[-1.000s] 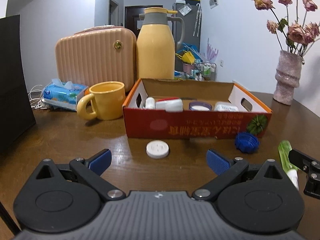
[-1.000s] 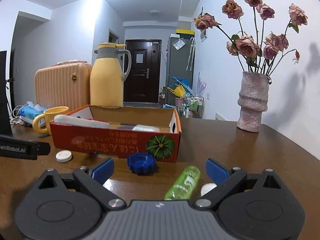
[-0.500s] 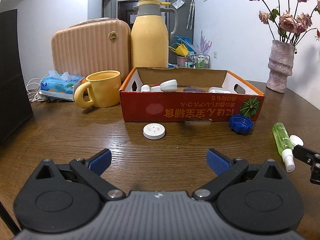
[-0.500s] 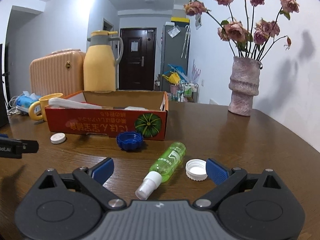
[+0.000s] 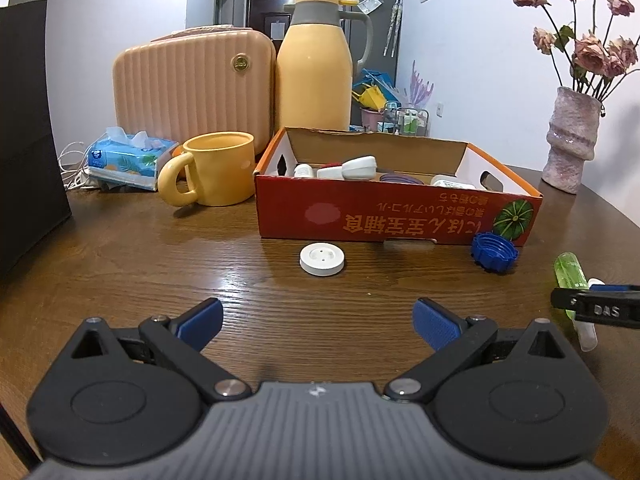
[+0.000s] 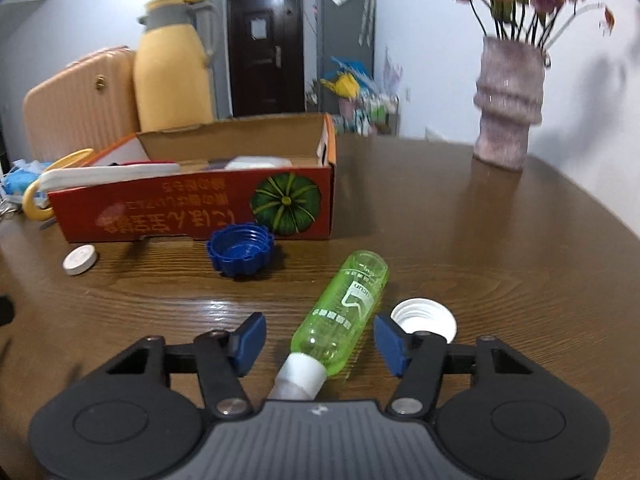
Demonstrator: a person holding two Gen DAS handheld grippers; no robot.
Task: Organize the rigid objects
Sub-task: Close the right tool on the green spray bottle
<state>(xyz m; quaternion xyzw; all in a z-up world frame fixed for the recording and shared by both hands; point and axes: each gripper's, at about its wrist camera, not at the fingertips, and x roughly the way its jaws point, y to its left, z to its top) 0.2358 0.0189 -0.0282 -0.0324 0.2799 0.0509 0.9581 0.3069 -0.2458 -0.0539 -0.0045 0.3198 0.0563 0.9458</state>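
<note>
A green spray bottle [image 6: 344, 312] lies on the wooden table between the open fingers of my right gripper [image 6: 320, 340], not gripped; it also shows in the left wrist view [image 5: 570, 276]. A white cap [image 6: 424, 318] lies just right of it. A blue cap [image 6: 240, 248] and a white disc [image 6: 80, 259] lie in front of the red cardboard box [image 6: 192, 208], which holds several small items. My left gripper [image 5: 316, 322] is open and empty, low over the table, short of the white disc [image 5: 322, 259].
A yellow mug [image 5: 216, 168], a yellow thermos [image 5: 314, 64], a peach case [image 5: 192, 88] and a tissue pack [image 5: 128, 158] stand behind and left of the box. A pink vase [image 6: 508, 104] with flowers stands at the right. A dark panel [image 5: 24, 136] is at far left.
My right gripper has moved forward and down so the green bottle now lies between its fingers, which have narrowed. My left gripper has pulled back slightly and stays open.
</note>
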